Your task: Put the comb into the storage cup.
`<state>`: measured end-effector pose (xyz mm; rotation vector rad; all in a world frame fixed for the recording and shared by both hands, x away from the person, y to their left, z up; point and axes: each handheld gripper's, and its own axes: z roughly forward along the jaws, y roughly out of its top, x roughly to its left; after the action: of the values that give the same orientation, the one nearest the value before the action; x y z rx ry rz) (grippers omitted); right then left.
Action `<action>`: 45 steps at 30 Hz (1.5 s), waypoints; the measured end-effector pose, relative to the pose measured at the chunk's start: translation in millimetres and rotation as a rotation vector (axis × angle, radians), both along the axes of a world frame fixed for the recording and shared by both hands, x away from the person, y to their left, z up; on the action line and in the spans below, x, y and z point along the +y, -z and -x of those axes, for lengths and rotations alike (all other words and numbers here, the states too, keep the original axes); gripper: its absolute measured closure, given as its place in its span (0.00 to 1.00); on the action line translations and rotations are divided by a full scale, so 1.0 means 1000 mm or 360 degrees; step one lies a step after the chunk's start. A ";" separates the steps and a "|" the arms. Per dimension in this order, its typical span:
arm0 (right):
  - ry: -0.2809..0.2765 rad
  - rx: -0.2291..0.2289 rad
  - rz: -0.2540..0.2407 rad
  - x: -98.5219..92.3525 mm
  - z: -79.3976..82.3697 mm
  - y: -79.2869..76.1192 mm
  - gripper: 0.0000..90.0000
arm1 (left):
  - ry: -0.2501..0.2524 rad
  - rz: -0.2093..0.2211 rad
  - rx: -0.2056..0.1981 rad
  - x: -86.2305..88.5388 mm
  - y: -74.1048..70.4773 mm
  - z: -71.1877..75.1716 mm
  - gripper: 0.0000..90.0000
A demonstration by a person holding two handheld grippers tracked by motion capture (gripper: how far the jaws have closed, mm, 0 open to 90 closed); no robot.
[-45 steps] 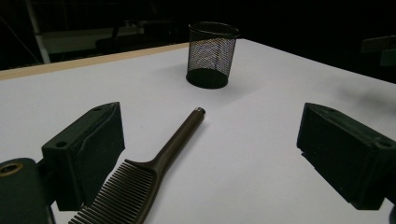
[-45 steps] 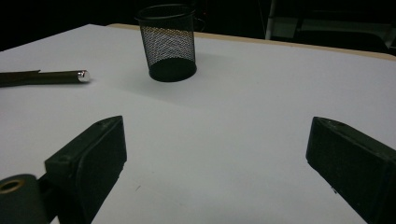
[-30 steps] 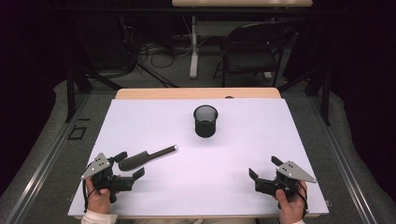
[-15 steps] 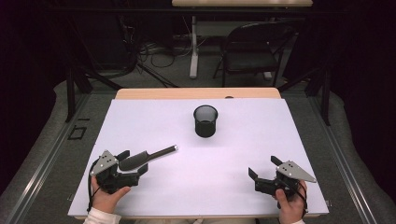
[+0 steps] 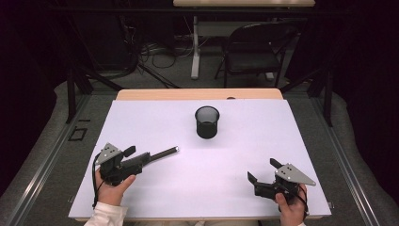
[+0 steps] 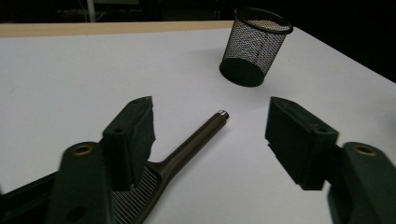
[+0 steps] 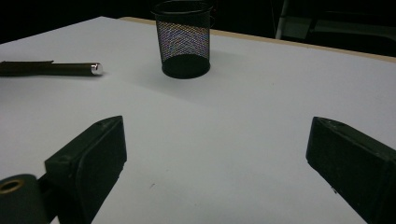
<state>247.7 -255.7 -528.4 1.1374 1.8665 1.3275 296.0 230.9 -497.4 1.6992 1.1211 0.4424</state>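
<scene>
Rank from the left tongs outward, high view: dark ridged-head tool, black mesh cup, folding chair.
1. Dark ridged-head tool with a slim handle: lying on the white table between the left tongs, which have just been closing.
2. Black mesh cup: upright, table centre-back.
3. Dark folding chair: on the floor beyond the table.

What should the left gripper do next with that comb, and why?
Probably finish closing on the comb. The left gripper straddles it, its jaws have just been closing, yet both pads stand clear. The mesh cup waits upright ahead.
</scene>
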 end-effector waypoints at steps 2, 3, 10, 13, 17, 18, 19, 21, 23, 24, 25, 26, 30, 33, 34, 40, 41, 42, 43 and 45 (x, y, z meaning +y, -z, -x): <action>-0.0001 0.0001 0.0001 0.000 0.000 0.000 0.06 | -0.0018 -0.0007 0.0028 -0.001 -0.002 -0.004 0.41; -0.0006 0.0005 0.0000 0.000 0.000 0.000 0.06 | -0.0044 -0.0032 0.0052 -0.003 -0.005 -0.009 0.43; -0.0018 0.0002 -0.0001 0.001 0.000 0.000 0.06 | -0.0050 -0.0047 0.0120 -0.010 -0.012 -0.021 0.51; -0.0019 0.0001 0.0000 0.002 0.000 0.000 0.06 | -0.0047 -0.0057 0.0146 -0.015 -0.015 -0.027 0.53; -0.0019 -0.0001 -0.0004 0.002 0.000 0.000 0.06 | -0.0047 -0.0053 0.0148 -0.018 -0.018 -0.032 0.53; -0.0020 0.0005 0.0000 0.002 0.000 0.000 0.06 | -0.0053 -0.0053 0.0149 -0.020 -0.019 -0.033 0.54; -0.0020 0.0008 -0.0004 0.002 0.000 0.000 0.06 | -0.0050 -0.0048 0.0152 -0.021 -0.019 -0.035 0.55; -0.0020 0.0008 -0.0004 0.001 0.000 0.000 0.06 | -0.0039 -0.0039 0.0168 -0.023 -0.020 -0.039 0.57; -0.0019 0.0015 0.0002 0.001 -0.001 0.000 0.06 | -0.0052 -0.0055 0.0186 -0.025 -0.021 -0.043 0.60; -0.0019 0.0015 0.0002 0.001 -0.001 0.000 0.06 | -0.0051 -0.0058 0.0205 -0.026 -0.020 -0.046 0.60; -0.0020 0.0016 0.0002 0.001 -0.001 0.001 0.06 | -0.0042 -0.0053 0.0222 -0.027 -0.020 -0.048 0.60; -0.0020 0.0016 0.0002 0.001 -0.001 0.001 0.06 | -0.0047 -0.0057 0.0237 -0.029 -0.020 -0.050 0.61; -0.0021 0.0021 0.0007 0.001 -0.001 0.001 0.06 | -0.0054 -0.0082 0.0289 -0.034 -0.018 -0.058 0.62; -0.0022 0.0024 0.0007 0.001 -0.002 0.001 0.06 | -0.0071 -0.0103 0.0331 -0.038 -0.016 -0.064 0.66; -0.0022 0.0024 0.0007 0.001 -0.002 0.001 0.06 | -0.0075 -0.0112 0.0344 -0.039 -0.015 -0.066 0.66; -0.0023 0.0022 0.0005 0.001 -0.002 0.002 0.07 | -0.0093 -0.0119 0.0409 -0.047 -0.011 -0.076 0.73; -0.0026 0.0029 0.0012 0.001 -0.002 0.002 0.07 | -0.0104 -0.0119 0.0411 -0.049 -0.011 -0.078 0.76; -0.0026 0.0029 0.0012 0.001 -0.002 0.002 0.07 | -0.0106 -0.0124 0.0416 -0.050 -0.010 -0.079 0.76; -0.0029 0.0040 0.0013 0.001 -0.002 0.002 0.07 | -0.0110 -0.0129 0.0423 -0.052 -0.009 -0.081 0.80; -0.0032 0.0038 0.0017 0.001 -0.003 0.002 0.07 | -0.0114 -0.0133 0.0449 -0.055 -0.007 -0.084 0.81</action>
<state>250.2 -254.4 -530.1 1.1365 1.9045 1.3186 380.4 175.4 -490.8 1.8390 1.3870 0.3028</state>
